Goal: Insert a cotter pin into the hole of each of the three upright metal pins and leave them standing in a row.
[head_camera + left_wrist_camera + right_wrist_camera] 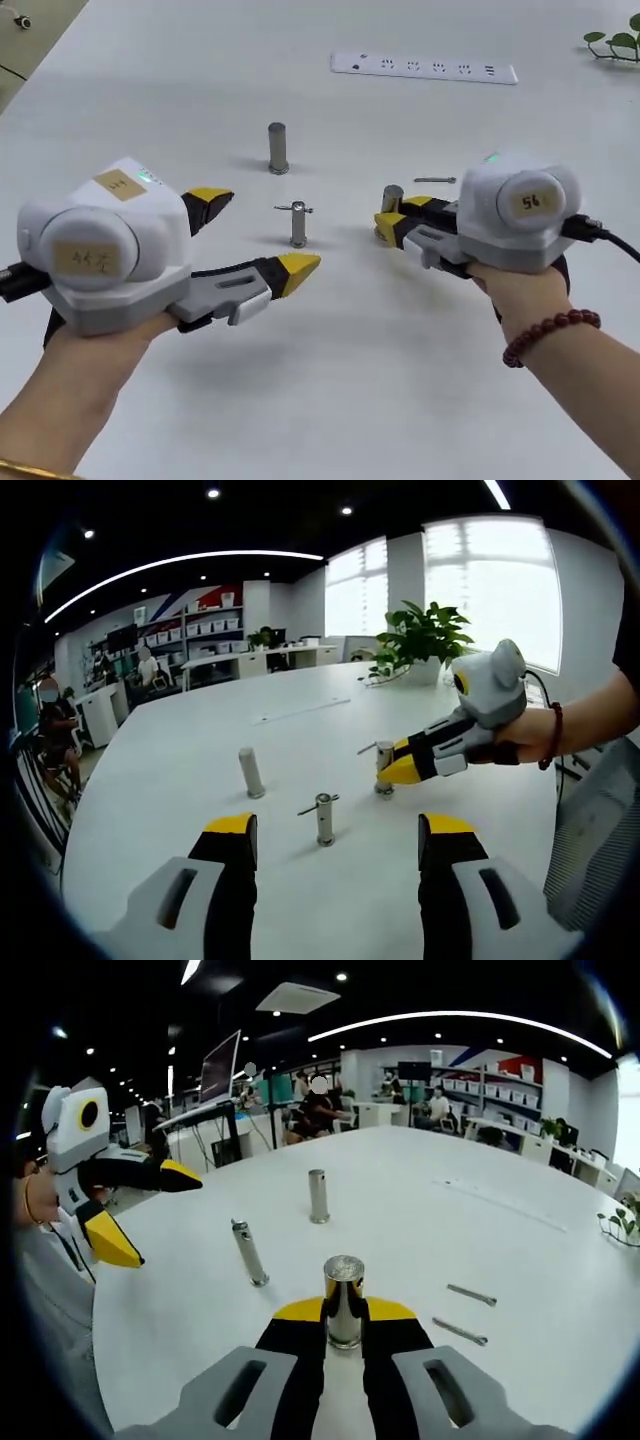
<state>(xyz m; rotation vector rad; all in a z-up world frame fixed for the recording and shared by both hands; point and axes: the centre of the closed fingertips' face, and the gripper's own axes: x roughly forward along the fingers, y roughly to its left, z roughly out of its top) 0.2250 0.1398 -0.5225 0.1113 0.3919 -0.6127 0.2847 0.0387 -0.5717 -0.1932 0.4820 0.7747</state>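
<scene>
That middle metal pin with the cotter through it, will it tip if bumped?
Likely: the middle pin stands tall on a narrow base; a high nudge could topple it. It looks solid metal, probably heavy for its size. Its cotter pin might limit rolling.

L gripper (255, 230): held in left hand (100, 345), lower left of head view, pointing fwd and slightly right. Jaws wide apart, yellow tips, nothing between them. R gripper (392, 222): held in right hand (520, 285), pointing left toward L gripper, approx. level. Jaws closed on upright metal pin (344, 1295), one yellow tip each side, pin head showing above tips. Grippers well apart, no contact. Both forearms enter from bottom edge of head view. R wrist carries bead bracelet (550, 330).
</scene>
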